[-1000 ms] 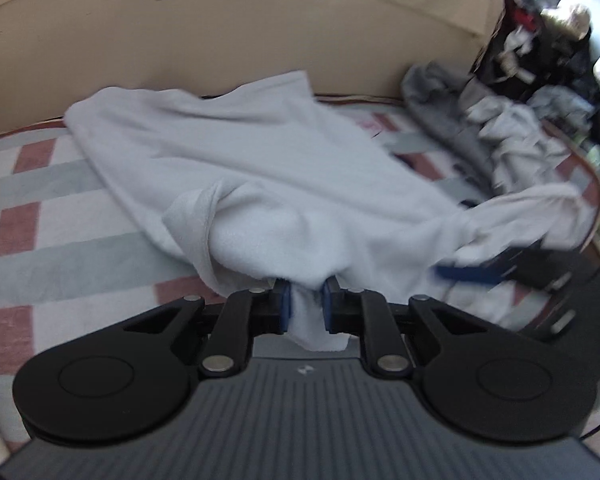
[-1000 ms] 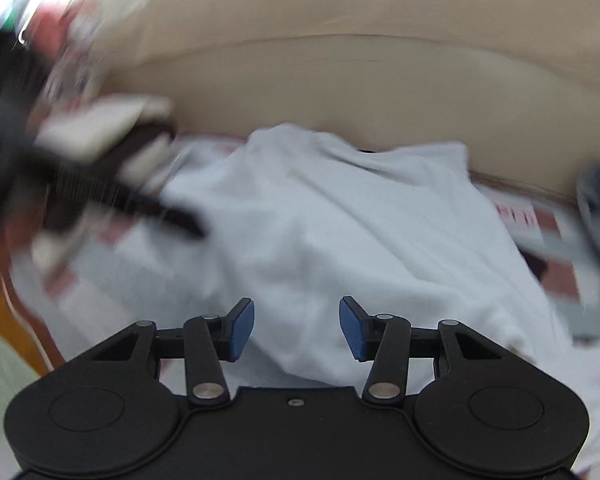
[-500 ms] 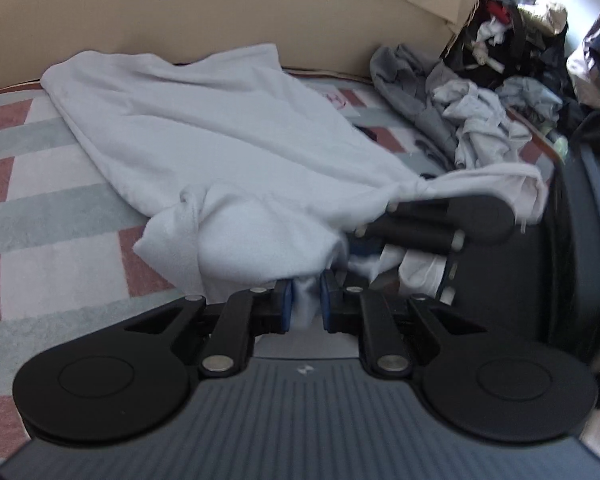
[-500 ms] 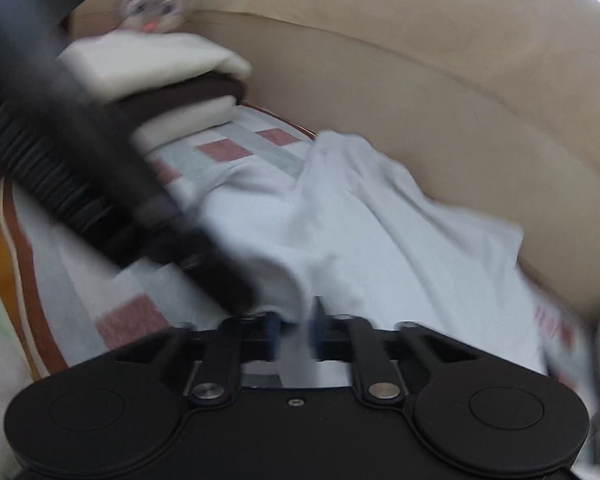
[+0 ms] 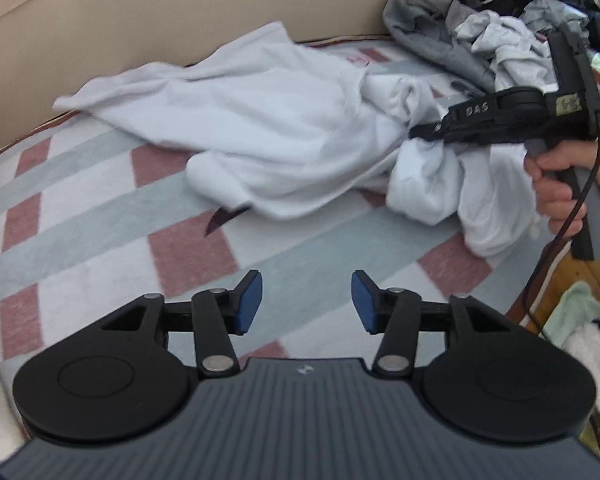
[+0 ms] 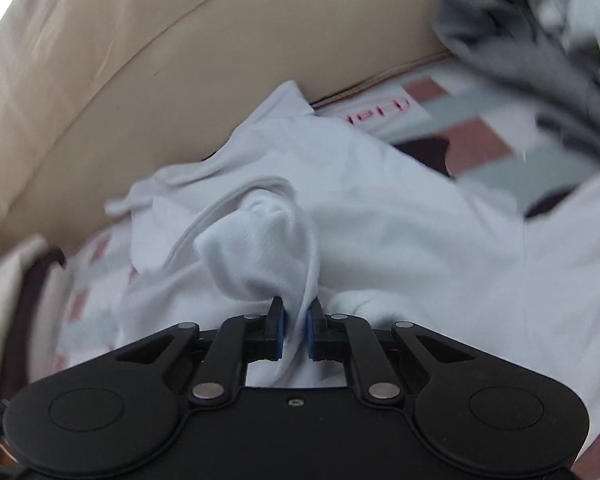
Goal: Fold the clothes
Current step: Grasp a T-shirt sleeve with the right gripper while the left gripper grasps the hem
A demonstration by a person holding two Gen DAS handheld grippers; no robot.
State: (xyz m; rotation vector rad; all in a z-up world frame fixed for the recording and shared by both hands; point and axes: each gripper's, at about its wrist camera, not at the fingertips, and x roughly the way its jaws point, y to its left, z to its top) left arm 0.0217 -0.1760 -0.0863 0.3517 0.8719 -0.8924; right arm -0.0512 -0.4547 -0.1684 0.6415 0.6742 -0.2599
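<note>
Jaws pinching white shirt (image 6: 380, 216) — rumpled, bunched

The left gripper (image 5: 306, 302) is black, with blue pads (image 5: 249, 300) on its fingers, silver screws (image 5: 217, 362) at the joints and a ribbed grey body. The right gripper (image 6: 295, 328) is built alike (white letters mark its side). A black cable (image 5: 556, 240) hangs from its grey handle. The person wears a fluffy white sleeve (image 5: 592, 344) with a dark stripe.
</note>
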